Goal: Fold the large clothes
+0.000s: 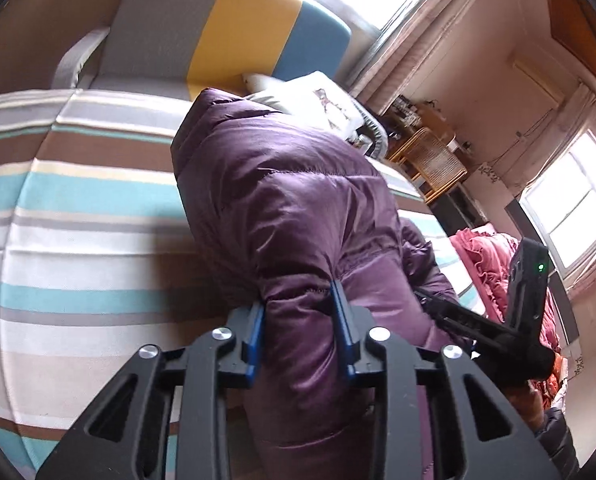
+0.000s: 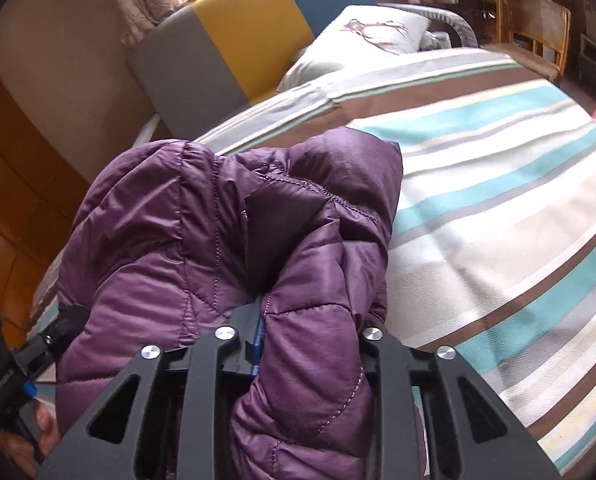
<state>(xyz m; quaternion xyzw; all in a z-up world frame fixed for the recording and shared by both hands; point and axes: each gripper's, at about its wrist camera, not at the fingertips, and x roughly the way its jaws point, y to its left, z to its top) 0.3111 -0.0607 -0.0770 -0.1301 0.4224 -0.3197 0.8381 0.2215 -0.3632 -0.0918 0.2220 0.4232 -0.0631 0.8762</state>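
We work over a bed covered in a striped sheet [image 1: 78, 208] of teal, brown, grey and cream bands, in a bedroom lit by bright windows. Nearest to us in the left wrist view, our left gripper [image 1: 302, 320] has its blue-padded jaws closed in on a thick bunch of the purple puffer jacket [image 1: 282, 184], the quilted fabric bulging up between the fingers and spilling below them. In the right wrist view, our right gripper [image 2: 306, 332] likewise pinches a fold of the same jacket; one blue pad shows at the left of the bunch, while the other finger is buried under the fabric. The jacket is lifted and gathered between our two grippers, hanging above the near part of the bed, its shiny shell creased and doubled on itself. At the lower left of the right wrist view, a hand [image 2: 38, 432] grips the other tool's handle. Farther off, a white pillow [image 2: 362, 40] lies at the head of the bed, against a headboard [image 2: 238, 36] of grey, yellow and blue panels. Beyond the bed, a rattan chair [image 2: 534, 32] stands by the wall, and a pink ruffled cloth [image 1: 494, 268] lies near the far window.
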